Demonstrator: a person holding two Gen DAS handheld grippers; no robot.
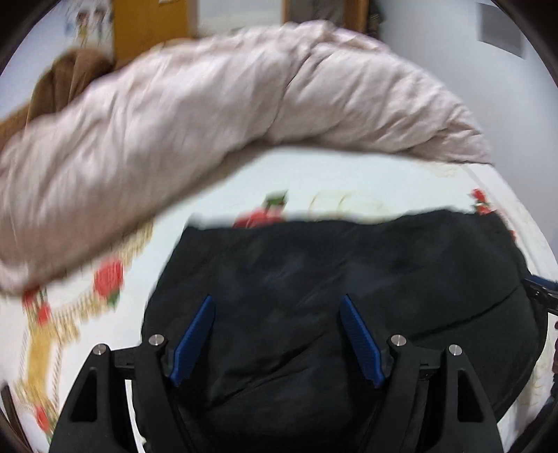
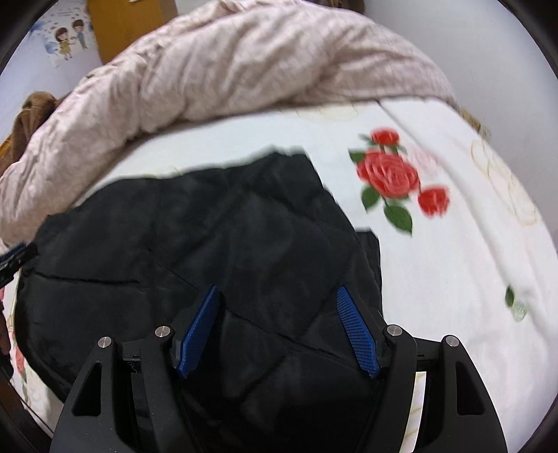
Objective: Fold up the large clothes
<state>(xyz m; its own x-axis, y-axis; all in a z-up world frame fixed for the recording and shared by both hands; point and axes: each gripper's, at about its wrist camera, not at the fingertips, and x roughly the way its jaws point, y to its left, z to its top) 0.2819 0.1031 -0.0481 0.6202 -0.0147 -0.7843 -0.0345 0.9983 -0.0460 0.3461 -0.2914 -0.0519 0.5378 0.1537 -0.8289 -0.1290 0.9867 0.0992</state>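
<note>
A black quilted padded jacket (image 1: pixel 331 285) lies folded on the white rose-printed bedsheet (image 2: pixel 436 261), directly under both grippers. The left gripper (image 1: pixel 277 306) and right gripper (image 2: pixel 277 296) hover above it, jaws wide apart, gripping nothing. A crumpled pale pink duvet (image 2: pixel 226 62) lies beyond.

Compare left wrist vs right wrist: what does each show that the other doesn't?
Left wrist only: the left claw, open over the black jacket, and a grey panel on the wall.

Right wrist only: the right claw, open over the jacket, the full red rose print on the sheet, and a cartoon wall sticker seen sharply.

Both: jacket lying on the white floral bedsheet, pink quilt bunched behind, brown garment far left.
</note>
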